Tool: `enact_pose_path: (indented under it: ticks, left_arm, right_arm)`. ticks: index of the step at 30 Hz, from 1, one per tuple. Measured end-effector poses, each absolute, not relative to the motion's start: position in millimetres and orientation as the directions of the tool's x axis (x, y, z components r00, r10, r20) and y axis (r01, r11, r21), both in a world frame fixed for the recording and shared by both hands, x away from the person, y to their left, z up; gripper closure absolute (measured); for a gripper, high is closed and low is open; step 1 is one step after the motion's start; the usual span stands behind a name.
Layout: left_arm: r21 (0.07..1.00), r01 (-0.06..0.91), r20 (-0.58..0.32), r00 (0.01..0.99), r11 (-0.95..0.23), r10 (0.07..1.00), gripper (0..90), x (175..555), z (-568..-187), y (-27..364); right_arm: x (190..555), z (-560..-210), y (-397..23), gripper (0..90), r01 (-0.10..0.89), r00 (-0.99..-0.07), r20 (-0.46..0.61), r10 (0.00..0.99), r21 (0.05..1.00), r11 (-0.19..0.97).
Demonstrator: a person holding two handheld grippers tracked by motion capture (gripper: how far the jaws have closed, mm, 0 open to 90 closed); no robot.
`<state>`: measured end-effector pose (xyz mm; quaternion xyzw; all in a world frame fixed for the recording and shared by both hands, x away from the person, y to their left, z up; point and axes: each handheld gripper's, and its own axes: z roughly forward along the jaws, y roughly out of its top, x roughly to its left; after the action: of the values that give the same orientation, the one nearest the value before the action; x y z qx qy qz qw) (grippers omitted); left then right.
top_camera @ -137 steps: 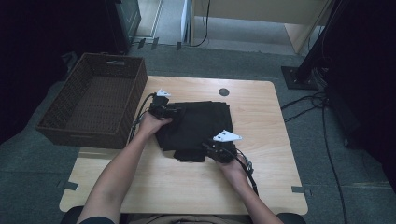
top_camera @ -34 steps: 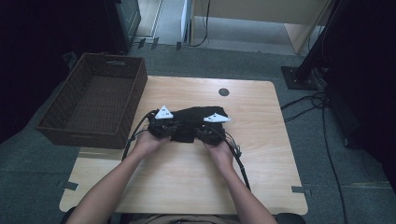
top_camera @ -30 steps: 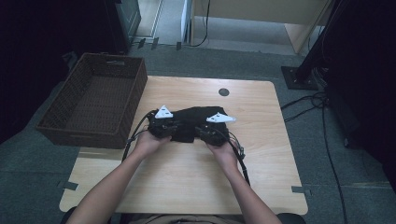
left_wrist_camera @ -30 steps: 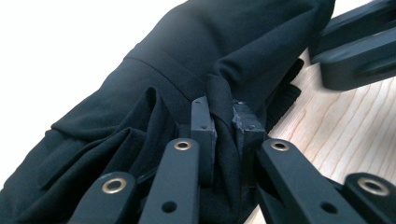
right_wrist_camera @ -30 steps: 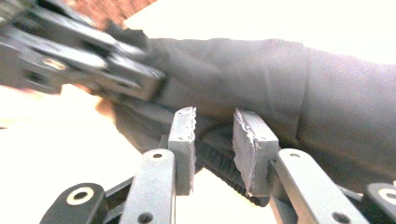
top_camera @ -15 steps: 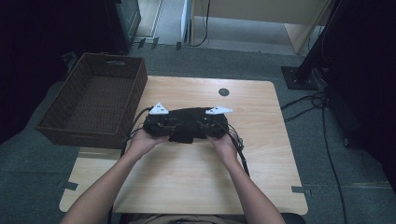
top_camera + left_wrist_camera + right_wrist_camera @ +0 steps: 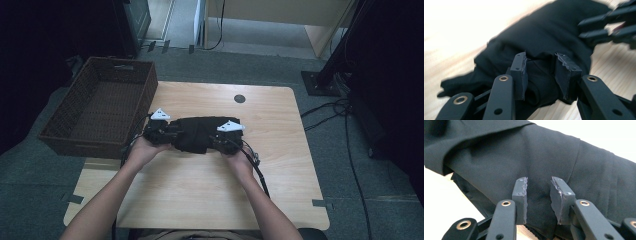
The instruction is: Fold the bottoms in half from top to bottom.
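Note:
A black cloth (image 7: 197, 132) lies folded into a compact bundle in the middle of the wooden table (image 7: 200, 200). My left gripper (image 7: 174, 136) is at its left end. Its jaws have just been opening, and in the left gripper view a soft fold of the cloth (image 7: 541, 32) bulges between the parted pads of the left gripper (image 7: 540, 58). My right gripper (image 7: 213, 142) is at the cloth's right end. Its pads stand apart over a flat stretch of the cloth (image 7: 549, 152), as the right gripper view shows around the right gripper (image 7: 538, 181). The right gripper (image 7: 609, 27) also appears at the top right of the left gripper view.
A dark wicker basket (image 7: 75, 147) stands at the table's left edge, close to my left hand. A round black grommet (image 7: 239, 98) sits near the table's far edge. Cables (image 7: 345, 115) trail over the floor at the right.
The cloth, spread wider several seconds ago, is now a narrow bundle. Over the last second my left gripper slid left along it and its jaws parted. The right gripper barely moved.

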<state>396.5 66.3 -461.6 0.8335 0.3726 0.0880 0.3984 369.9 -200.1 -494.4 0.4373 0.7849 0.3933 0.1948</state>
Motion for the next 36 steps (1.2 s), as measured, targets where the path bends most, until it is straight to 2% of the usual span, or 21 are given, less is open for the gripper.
enact_pose_path:
  ticks: [10, 13, 18, 24, 32, 36]
  left_arm:
    - [0.739, 0.527, -0.109, 0.708, -0.42, 0.697, 66.6, 397, -484, 62]
    - [0.737, 0.536, -0.12, 0.703, -0.411, 0.701, 66.9, 401, -478, 60]
    - [0.785, 0.48, -0.11, 0.73, -0.391, 0.675, 66.8, 389, -455, 56]
    - [0.771, 0.458, -0.092, 0.768, -0.443, 0.634, 59.9, 381, -444, 36]
    - [0.733, 0.49, -0.077, 0.748, -0.471, 0.659, 45.3, 389, -471, 24]
    - [0.742, 0.47, -0.039, 0.742, -0.478, 0.669, 44.4, 389, -478, 22]
  right_arm:
    - [361, -497, -206, 69.5, 0.521, -0.551, 0.022, 0.834, 0.79, 0.323]
    - [359, -497, -209, 69.4, 0.525, -0.553, 0.031, 0.833, 0.789, 0.319]
    - [360, -494, -207, 68.7, 0.534, -0.546, 0.024, 0.837, 0.78, 0.326]
    - [359, -493, -206, 68.4, 0.541, -0.542, 0.022, 0.84, 0.774, 0.329]
    - [358, -494, -205, 68.4, 0.543, -0.533, 0.027, 0.846, 0.777, 0.318]
    - [359, -494, -204, 68.3, 0.542, -0.534, 0.025, 0.845, 0.778, 0.319]
